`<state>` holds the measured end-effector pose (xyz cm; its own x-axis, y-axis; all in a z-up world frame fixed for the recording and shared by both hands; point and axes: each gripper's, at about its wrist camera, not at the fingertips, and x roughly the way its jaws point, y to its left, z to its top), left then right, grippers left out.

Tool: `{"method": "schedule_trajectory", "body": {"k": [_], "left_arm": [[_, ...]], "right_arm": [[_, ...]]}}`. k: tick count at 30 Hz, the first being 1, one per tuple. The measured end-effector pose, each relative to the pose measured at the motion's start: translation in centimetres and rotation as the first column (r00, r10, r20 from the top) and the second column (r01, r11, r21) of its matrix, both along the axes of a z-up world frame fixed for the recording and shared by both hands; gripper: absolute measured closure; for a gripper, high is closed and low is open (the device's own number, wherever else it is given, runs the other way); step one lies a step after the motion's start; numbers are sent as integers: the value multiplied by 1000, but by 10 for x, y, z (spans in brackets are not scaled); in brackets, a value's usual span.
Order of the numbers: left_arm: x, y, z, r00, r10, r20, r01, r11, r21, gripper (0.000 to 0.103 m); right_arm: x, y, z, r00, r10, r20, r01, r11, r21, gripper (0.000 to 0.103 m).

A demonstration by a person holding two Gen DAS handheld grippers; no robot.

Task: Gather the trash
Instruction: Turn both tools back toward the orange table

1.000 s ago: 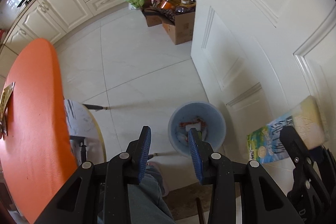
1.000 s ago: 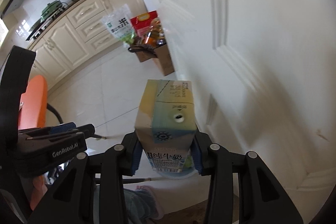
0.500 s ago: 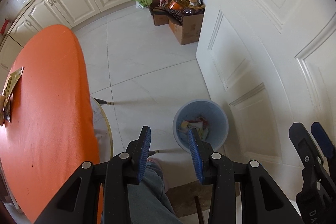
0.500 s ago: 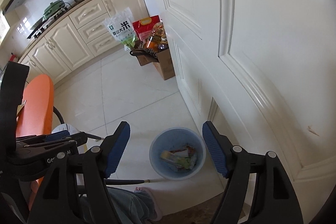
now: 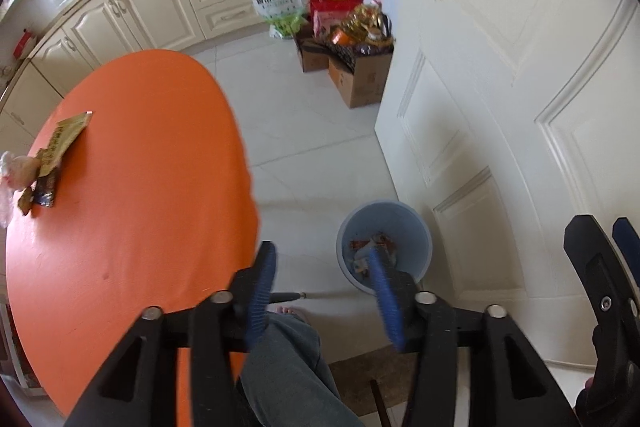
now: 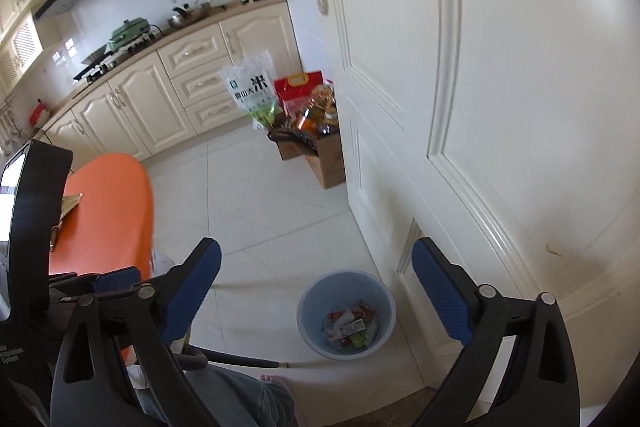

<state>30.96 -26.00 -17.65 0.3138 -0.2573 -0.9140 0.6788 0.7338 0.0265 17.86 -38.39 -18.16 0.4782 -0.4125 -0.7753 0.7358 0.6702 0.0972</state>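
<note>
A light blue trash bin (image 5: 404, 227) stands on the floor by the white door, with wrappers and a carton inside; it also shows in the right wrist view (image 6: 316, 297). On the orange table (image 5: 140, 187) lie a yellow-brown wrapper (image 5: 66, 137), a dark wrapper (image 5: 44, 189) and a crumpled clear bag (image 5: 14, 173) at the far left. My left gripper (image 5: 324, 291) is open and empty, above the table edge and the bin. My right gripper (image 6: 318, 291) is wide open and empty, high above the bin.
Cardboard boxes full of groceries (image 5: 360, 75) and a rice bag (image 5: 276, 1) stand on the floor by the cabinets (image 5: 160, 3). The white door (image 5: 500, 87) is close on the right. The person's leg (image 5: 288, 367) is below the grippers.
The right gripper opened and let the milk carton fall into the bin. Both grippers then rose and swung left, bringing more of the orange table into view.
</note>
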Motion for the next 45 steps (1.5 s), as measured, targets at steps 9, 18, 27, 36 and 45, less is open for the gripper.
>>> {"method": "schedule_trajectory", "body": {"k": [9, 18, 27, 36, 45], "left_arm": [[-4, 91, 36, 987, 139, 82, -130, 987, -97, 40], [8, 198, 48, 937, 333, 108, -316, 937, -150, 25], [53, 328, 44, 809, 585, 56, -574, 807, -138, 25], [111, 402, 31, 695, 717, -45, -717, 689, -105, 25], [182, 420, 16, 706, 702, -96, -708, 698, -107, 25]], "right_arm": [[32, 54, 29, 994, 106, 23, -105, 994, -43, 0], [104, 119, 36, 958, 286, 31, -284, 957, -50, 0], [205, 204, 19, 866, 500, 21, -500, 866, 7, 0], [308, 267, -24, 756, 654, 11, -649, 748, 141, 0], [397, 273, -64, 768, 635, -84, -611, 766, 198, 0]]}}
